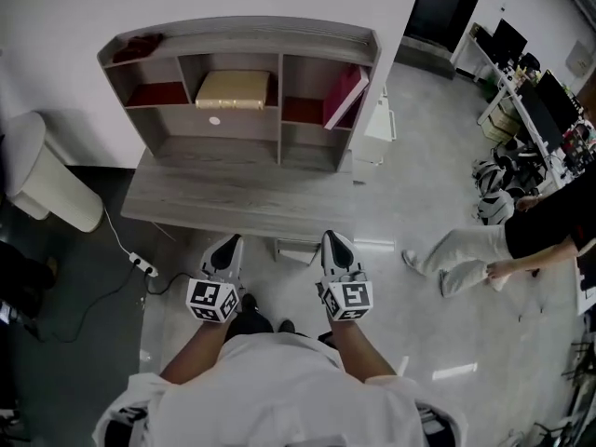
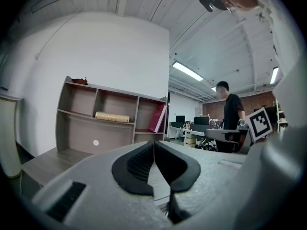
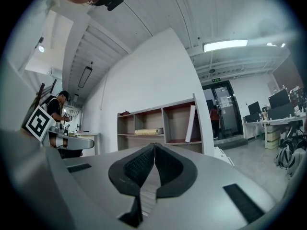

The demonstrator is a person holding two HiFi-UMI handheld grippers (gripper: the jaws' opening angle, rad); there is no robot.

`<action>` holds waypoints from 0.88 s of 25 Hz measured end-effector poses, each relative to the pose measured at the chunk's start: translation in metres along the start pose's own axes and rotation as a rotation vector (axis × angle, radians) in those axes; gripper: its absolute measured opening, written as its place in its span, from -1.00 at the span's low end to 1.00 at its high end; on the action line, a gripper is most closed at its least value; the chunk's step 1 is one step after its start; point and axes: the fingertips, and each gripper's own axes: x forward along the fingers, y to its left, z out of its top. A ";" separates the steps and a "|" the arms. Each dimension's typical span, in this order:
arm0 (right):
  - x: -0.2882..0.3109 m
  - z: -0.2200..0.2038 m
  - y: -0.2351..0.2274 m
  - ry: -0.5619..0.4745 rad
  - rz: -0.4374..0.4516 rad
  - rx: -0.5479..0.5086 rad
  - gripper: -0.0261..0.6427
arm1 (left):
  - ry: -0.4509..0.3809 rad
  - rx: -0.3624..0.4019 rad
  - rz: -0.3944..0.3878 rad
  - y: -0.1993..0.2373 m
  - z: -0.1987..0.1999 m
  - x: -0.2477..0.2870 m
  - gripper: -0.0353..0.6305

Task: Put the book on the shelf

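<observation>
A grey wooden shelf unit (image 1: 237, 40) stands on a desk against the white wall. A pink book (image 1: 345, 96) leans upright in its right compartment, also seen as the book (image 2: 157, 118) and the book (image 3: 190, 123) in the gripper views. A tan book (image 1: 232, 89) lies flat in the middle compartment. My left gripper (image 1: 226, 250) and right gripper (image 1: 336, 246) hover side by side at the desk's near edge, well short of the shelf. Both are shut, jaws touching, with nothing between them.
The grey desk (image 1: 186, 203) carries the shelf. A small dark red thing (image 1: 138, 45) lies on the shelf's top left. A white bin (image 1: 42, 170) stands at the left, a power strip (image 1: 142, 265) on the floor. A person (image 1: 507, 245) crouches at the right near office desks (image 1: 531, 91).
</observation>
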 end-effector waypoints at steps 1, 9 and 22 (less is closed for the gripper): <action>-0.002 -0.001 0.001 0.001 0.003 0.004 -0.87 | 0.002 -0.004 -0.002 -0.001 -0.001 -0.002 -0.83; -0.014 -0.010 0.007 0.053 -0.003 0.019 -0.88 | -0.013 -0.006 -0.084 -0.015 0.007 -0.009 -0.83; -0.015 -0.004 0.006 0.058 -0.016 -0.013 -0.88 | -0.045 -0.020 -0.123 -0.013 0.018 -0.004 -0.84</action>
